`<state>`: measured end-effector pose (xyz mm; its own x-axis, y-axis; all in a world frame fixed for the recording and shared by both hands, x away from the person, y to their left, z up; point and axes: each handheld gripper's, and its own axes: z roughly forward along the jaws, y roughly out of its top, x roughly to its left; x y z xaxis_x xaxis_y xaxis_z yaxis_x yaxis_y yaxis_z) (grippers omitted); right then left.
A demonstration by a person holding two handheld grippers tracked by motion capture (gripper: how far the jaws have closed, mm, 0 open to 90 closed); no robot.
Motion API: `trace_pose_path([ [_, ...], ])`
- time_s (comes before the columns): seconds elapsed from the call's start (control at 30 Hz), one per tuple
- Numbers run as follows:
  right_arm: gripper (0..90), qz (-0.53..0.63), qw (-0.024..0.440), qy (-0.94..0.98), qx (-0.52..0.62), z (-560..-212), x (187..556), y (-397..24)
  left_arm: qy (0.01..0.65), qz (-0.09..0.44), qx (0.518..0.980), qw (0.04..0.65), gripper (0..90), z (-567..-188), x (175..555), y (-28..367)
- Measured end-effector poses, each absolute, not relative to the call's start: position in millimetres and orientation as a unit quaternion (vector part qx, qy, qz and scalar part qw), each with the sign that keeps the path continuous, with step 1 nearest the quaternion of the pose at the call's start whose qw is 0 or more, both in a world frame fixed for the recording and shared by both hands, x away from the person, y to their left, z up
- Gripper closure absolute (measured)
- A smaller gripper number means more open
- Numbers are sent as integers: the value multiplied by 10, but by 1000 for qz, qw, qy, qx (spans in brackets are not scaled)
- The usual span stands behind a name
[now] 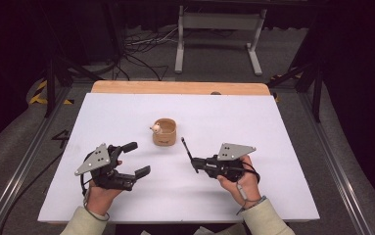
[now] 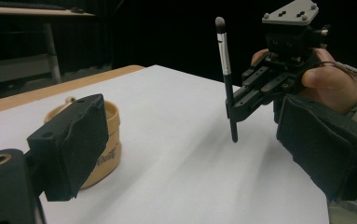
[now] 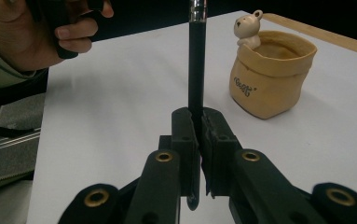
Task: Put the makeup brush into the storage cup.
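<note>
The right gripper (image 1: 195, 162) has its fingers (image 3: 185, 128) pinching a black brush (image 1: 187, 151) low on its handle, the bristle end pointing away above the white table (image 1: 273, 147). The left gripper (image 1: 135, 159) has its fingers (image 2: 71, 140) spread and empty, near the tan cup (image 1: 164, 131) that stands between the two grippers.

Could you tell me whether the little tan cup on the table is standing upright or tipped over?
Upright. The tan cup rests on its base on the white table, its opening facing up, with a small bear figure at its rim.
</note>
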<state>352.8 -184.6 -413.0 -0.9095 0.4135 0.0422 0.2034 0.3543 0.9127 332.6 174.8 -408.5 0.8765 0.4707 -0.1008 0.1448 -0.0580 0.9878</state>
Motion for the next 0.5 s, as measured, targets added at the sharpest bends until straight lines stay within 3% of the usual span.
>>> trace_pose_path([
  [0.5, 849, 552, 107, 808, 176, -4157, 3459, -1710, 179, 74, 726, 659, 165, -4013, 3409, 1344],
])
